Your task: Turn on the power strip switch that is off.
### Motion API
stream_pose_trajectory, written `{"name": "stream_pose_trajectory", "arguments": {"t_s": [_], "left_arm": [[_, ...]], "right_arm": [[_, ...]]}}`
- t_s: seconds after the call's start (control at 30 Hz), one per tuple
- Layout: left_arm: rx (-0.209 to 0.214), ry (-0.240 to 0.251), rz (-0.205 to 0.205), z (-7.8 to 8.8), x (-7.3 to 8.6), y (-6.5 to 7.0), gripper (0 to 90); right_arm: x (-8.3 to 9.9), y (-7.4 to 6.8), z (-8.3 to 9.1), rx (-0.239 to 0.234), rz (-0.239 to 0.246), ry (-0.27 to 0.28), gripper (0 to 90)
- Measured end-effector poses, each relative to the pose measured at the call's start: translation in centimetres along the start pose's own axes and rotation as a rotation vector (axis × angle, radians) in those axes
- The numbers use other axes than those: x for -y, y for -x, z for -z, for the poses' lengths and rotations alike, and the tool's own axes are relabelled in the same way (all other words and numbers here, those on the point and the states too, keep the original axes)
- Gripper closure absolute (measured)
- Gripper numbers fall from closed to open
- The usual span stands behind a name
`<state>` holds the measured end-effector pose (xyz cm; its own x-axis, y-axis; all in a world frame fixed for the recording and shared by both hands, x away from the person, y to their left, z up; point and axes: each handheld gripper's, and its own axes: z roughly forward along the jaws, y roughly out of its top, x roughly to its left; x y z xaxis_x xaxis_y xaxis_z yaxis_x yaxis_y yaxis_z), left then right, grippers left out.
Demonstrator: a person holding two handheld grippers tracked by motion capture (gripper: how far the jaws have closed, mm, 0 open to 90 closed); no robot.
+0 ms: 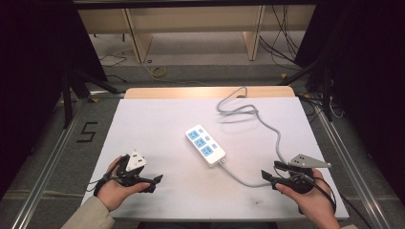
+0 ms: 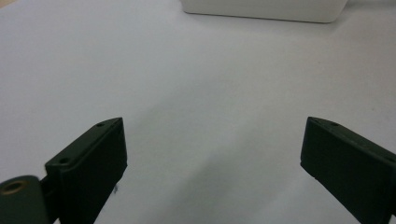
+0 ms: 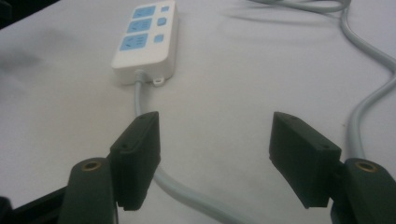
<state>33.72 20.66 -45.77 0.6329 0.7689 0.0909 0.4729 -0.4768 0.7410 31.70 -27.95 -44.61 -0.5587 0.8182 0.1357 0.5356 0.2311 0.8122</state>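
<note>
While both of my grippers rest low on the white table point(image 1: 157, 124), I read this as the approach step, with nothing picked up yet.

From the high view, the power strip point(image 1: 205, 144) lies at the centre of the frame, its three blue sockets facing up and its grey cable point(image 1: 248, 179) looping from its lower right end toward the right edge and up to the far side. My left gripper point(image 1: 149, 183) sits at lower left, well apart from the strip; my right gripper point(image 1: 270, 177) sits at lower right, near the cable's lowest bend.

Through the left gripper view, the jaws stand wide with bare table between them, and the strip's white side point(image 2: 264, 10) runs along the top edge, ahead and clear of the pads.

Through the right gripper view, the jaws are spread wide too and hold nothing. The power strip point(image 3: 145, 39) lies at upper left, and the cable point(image 3: 187, 193) runs from it down behind the left jaw and across the gap.

My judgement: the next move calls for easing one gripper forward until the strip's body or the cable sits squarely between the pads, then closing.
</note>
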Motion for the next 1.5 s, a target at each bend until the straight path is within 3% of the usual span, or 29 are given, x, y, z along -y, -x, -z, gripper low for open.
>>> {"name": "stream_pose_trajectory", "arguments": {"t_s": [0.1,0.13,0.17,0.23,0.27,0.3,0.43,1.5], "left_arm": [[0.000,-0.004,-0.004,0.0,0.0,0.0,7.2],[0.000,-0.004,-0.004,0.0,0.0,0.0,7.2],[0.001,-0.004,-0.004,0.0,0.0,0.0,7.5],[0.001,-0.005,-0.004,0.0,0.0,0.1,7.9],[0.003,-0.005,-0.006,-0.1,0.0,0.1,7.9],[0.005,-0.007,-0.008,-0.1,0.0,0.1,8.0],[0.011,-0.010,-0.017,-0.2,-0.1,0.3,8.2],[0.013,-0.015,-0.016,-0.4,-0.1,0.3,10.2]], "right_arm": [[-0.1,0.1,0.2,0.013,-0.004,-0.017,49.1],[-0.1,0.1,0.2,0.013,-0.004,-0.017,49.1],[-0.2,0.1,0.3,0.027,0.009,-0.017,60.3],[-0.4,0.1,0.4,0.040,0.025,-0.027,70.7],[-0.4,0.1,0.4,0.040,0.025,-0.027,70.7],[-0.5,0.0,0.4,0.051,0.038,-0.027,79.5],[-0.8,-0.1,0.2,0.066,0.054,-0.038,90.0],[-2.4,-1.0,-1.4,0.020,0.080,-0.051,90.0]]}}
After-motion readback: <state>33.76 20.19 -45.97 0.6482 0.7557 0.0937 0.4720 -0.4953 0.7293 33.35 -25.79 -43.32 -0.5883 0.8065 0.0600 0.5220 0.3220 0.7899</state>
